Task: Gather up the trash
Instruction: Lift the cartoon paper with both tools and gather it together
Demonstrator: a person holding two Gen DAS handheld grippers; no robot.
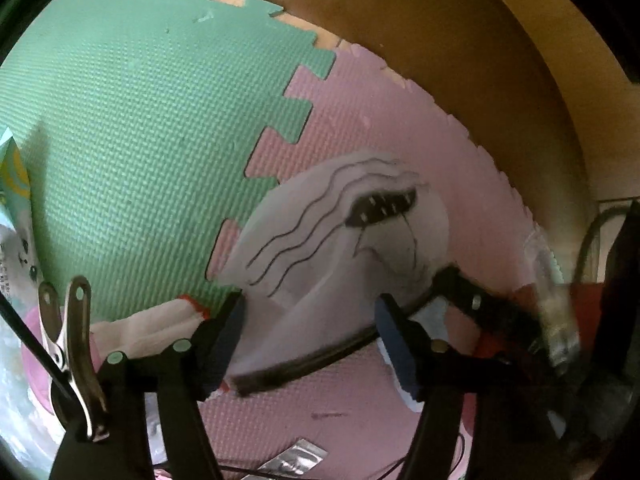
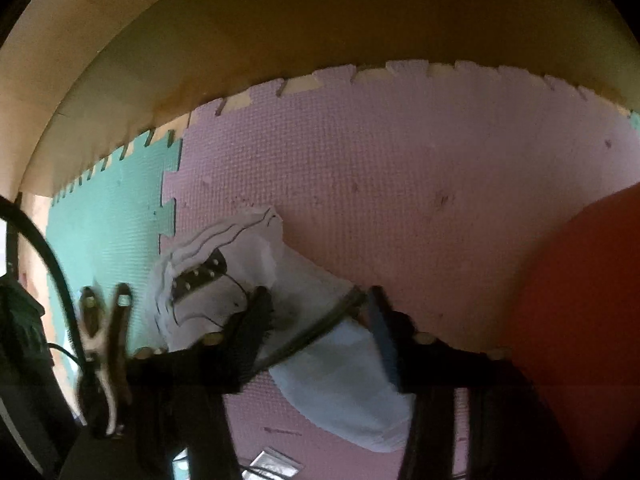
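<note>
Foam puzzle mats cover the floor, a green mat (image 1: 132,128) in the upper left of the left wrist view locked by its teeth into a pink mat (image 1: 384,128) on the right, with a tan wall (image 1: 460,40) behind them.

The trash here is a crumpled sheet of white paper (image 1: 320,240) with wavy black lines and a dark oval blob drawn on it. It sits in the lower middle of that view, right over the seam of the 2 mats, between both pairs of tongs.

Left tongs (image 1: 310,340) are spread wide, 1 finger on either side of the paper's lower edge, and I don't see the pads pressing on it. Right tongs (image 2: 316,324) look narrower, with the paper and a thin dark strip (image 2: 316,336) running between the fingers, but it's too blurry there, so I can't tell if they actually grip it.

Bottom centre of the left wrist view has a small silvery wrapper (image 1: 296,460) lying on the pink mat. A metal spring clip (image 1: 76,344) is at the lower left.
</note>
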